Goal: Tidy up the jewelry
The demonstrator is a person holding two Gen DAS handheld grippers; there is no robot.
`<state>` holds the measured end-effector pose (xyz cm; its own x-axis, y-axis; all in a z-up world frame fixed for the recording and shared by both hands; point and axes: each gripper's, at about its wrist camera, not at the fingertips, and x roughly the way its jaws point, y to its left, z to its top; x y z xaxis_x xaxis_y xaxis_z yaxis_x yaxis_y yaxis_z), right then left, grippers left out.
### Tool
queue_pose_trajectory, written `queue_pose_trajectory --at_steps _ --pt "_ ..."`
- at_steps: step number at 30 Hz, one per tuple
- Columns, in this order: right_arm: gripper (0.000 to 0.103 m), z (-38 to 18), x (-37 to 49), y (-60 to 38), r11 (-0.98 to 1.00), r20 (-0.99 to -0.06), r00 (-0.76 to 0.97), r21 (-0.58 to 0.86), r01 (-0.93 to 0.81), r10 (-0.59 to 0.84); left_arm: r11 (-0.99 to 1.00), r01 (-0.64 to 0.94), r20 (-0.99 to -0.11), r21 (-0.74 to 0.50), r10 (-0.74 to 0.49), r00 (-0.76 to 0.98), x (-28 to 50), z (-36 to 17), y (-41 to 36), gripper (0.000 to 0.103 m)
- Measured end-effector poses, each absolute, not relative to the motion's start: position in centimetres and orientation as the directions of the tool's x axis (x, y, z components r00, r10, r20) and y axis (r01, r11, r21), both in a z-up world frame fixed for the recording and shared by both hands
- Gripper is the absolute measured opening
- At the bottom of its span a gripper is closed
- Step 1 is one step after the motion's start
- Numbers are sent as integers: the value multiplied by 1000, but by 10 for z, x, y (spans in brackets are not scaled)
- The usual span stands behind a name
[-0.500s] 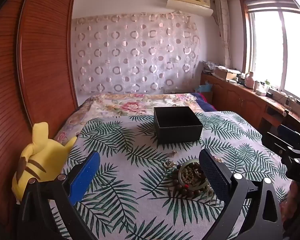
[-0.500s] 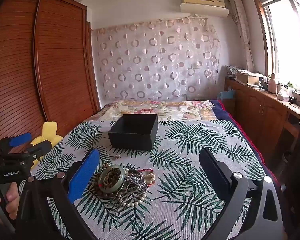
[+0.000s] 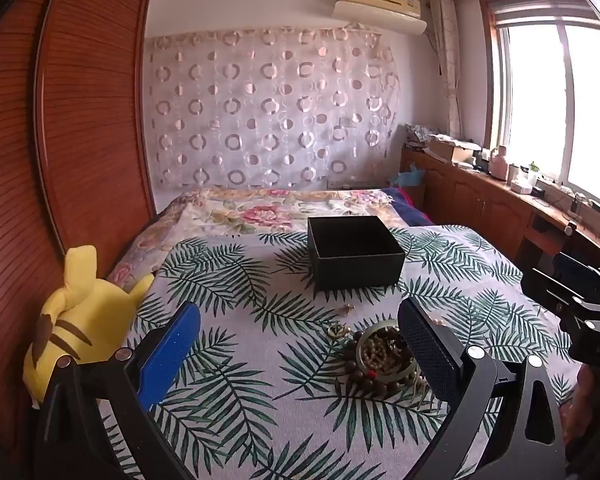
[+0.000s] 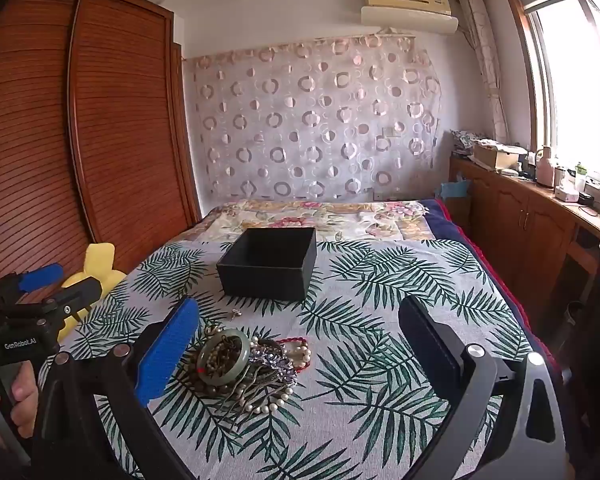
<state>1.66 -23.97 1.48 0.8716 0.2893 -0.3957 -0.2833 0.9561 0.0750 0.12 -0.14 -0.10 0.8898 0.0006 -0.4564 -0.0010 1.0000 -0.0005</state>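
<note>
left wrist view: the left claw is seen spread wide with nothing between its pads, hovering above the bed. the jewelry, a tangled heap of beads with a green bangle on top, lies on the leaf-print cover just inside the right pad, partly hidden by it, well off the claw's centre line. two small loose pieces are seen between the heap and the box, which stands open farther back, apart from everything. the right claw is glimpsed at the right edge. a yellow plush sits at the left bed edge.

right wrist view: the right claw is likewise spread wide and empty. the heap lies near its blue left pad, low in the gap; the bangle rests on dark beads with pearls trailing toward the camera. the box stands beyond, nearly straight ahead. the left claw is seen at the left, held by a hand.

risk, as judged: since the strands are knotted together, several pieces may be dragged up if one is pinched, and some may be dropped short of the box. the smooth bangle may slip from the pads. the soft cover may be pinched with a bead. with both claws close to one heap, a collision is possible.
</note>
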Motion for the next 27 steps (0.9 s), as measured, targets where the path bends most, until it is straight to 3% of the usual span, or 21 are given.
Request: queue_pose_trajectory --at_steps 27 --pt "101 16 15 -239 956 -395 872 74 -283 289 1000 -2 -448 -6 0 894 1 2 1 96"
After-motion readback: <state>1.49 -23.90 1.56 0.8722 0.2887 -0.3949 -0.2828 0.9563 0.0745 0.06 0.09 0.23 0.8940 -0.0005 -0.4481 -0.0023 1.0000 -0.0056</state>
